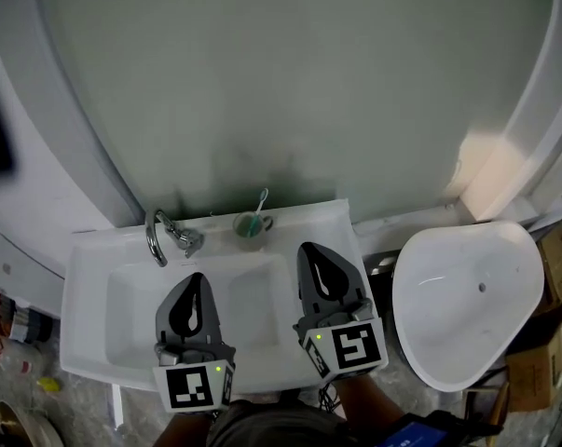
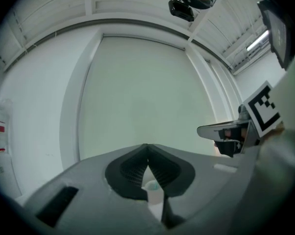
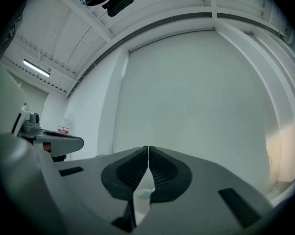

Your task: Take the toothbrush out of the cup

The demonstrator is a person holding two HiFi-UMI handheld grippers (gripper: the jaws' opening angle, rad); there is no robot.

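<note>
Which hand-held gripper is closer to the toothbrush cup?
Right, slightly. The right hand-held gripper is just right of the cup; the left hand-held gripper is to its left, farther back.

In both gripper views the cup (image 2: pixel 153 186) on the sink's (image 1: pixel 94 277) back edge shows only as a sliver beneath the jaws, and the toothbrush (image 1: pixel 262 199) is too small to make out its bristles.
</note>
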